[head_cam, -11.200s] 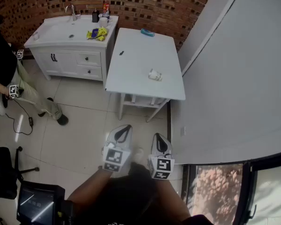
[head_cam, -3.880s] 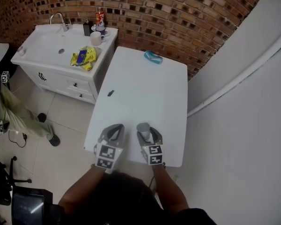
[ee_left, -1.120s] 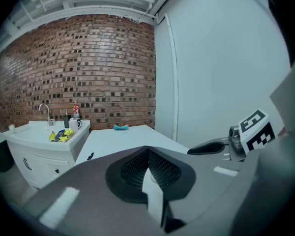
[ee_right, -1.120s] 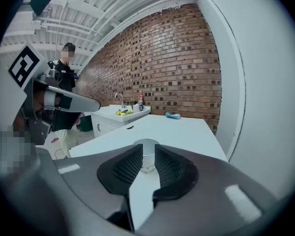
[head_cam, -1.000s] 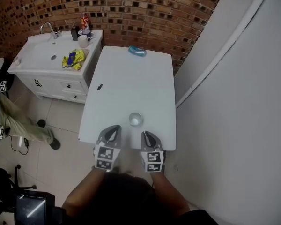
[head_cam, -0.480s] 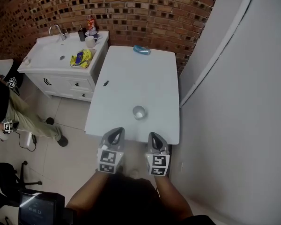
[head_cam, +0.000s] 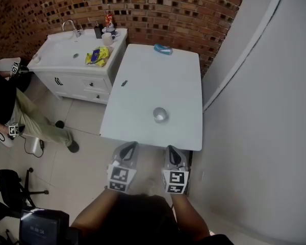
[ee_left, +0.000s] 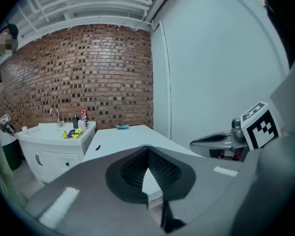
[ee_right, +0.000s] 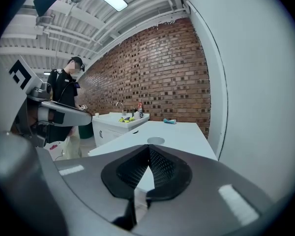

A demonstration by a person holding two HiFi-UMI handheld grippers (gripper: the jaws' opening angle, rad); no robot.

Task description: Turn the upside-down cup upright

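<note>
You are holding two grippers, and both are hanging off the near edge of the one white rectangular worktop (head_cam: 158, 80), above the tiled floor. Your left gripper (head_cam: 130, 146) is keeping its jaws pressed together with nothing between them, and your right gripper (head_cam: 172, 150) is doing the same, its ribbed pads meeting at the tips on empty air. One small pale round cup (head_cam: 160, 115) is standing on the worktop, toward the near end and slightly right of the middle, apart from both grippers and touching neither. It is sitting upright: its open mouth is facing the ceiling, its base is resting on the worktop, and its long axis is running straight up and down. From the right gripper view only its rim is showing, as a flat oval. Two other things are lying on the same worktop: one small dark item (head_cam: 124, 83) near the left edge and one teal item (head_cam: 163, 49) at the far end by the brick wall. One white vanity cabinet with a sink (head_cam: 56, 60) is standing just beside the worktop on the left, carrying one yellow packet (head_cam: 97, 56). One person in a dark top (head_cam: 2, 88) is sitting at the far left.
</note>
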